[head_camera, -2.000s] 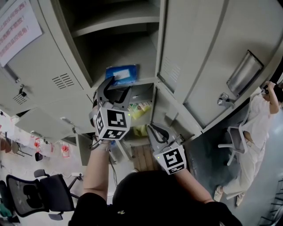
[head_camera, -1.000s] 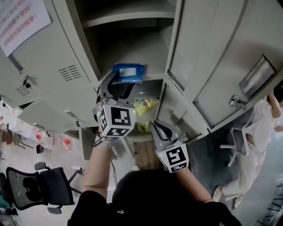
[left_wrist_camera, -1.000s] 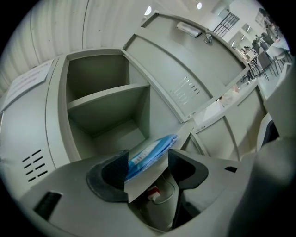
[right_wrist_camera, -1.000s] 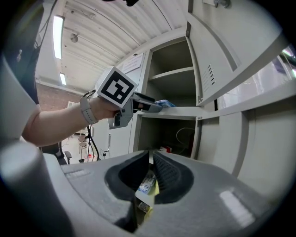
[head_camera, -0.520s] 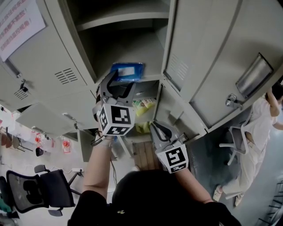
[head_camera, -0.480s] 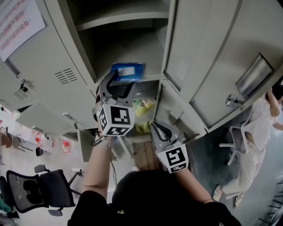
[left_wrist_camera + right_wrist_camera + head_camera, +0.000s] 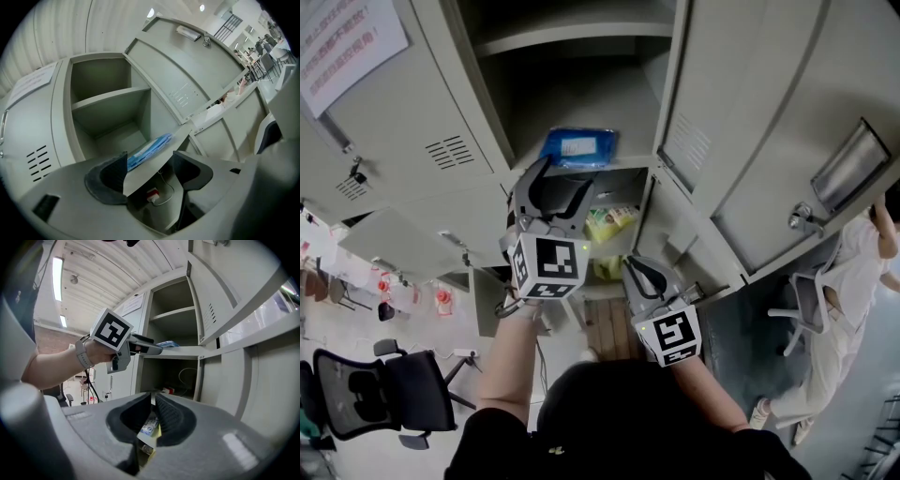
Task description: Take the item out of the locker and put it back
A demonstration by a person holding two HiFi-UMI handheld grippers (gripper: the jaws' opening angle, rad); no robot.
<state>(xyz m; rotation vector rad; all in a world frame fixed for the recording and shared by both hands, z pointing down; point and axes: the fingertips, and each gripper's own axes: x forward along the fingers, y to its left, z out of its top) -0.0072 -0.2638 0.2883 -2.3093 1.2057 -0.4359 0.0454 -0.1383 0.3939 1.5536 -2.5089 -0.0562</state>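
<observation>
A flat blue packet (image 7: 577,147) lies at the front edge of the open locker's upper compartment (image 7: 572,94). My left gripper (image 7: 561,184) sits just below and in front of it, jaws wide and still opening. In the left gripper view the packet (image 7: 149,150) rests on the shelf beyond the left gripper (image 7: 150,169), whose pads do not touch it; the shelf's front edge runs between the jaws. My right gripper (image 7: 631,270) hangs lower, by the lower compartment, with its jaws together. The right gripper view shows the right gripper (image 7: 153,405) shut, and the packet (image 7: 168,343) up on the shelf.
The locker door (image 7: 750,122) stands open on the right. The lower compartment holds yellow-green packets (image 7: 609,223), a white cable and a small red-and-white item (image 7: 151,194). A paper notice (image 7: 347,42) hangs at left. An office chair (image 7: 384,394) and a person in white (image 7: 853,319) are nearby.
My left gripper's jaws have spread wider and it has drawn back a little from the blue packet, which stays on the shelf edge. The right gripper has barely moved.
</observation>
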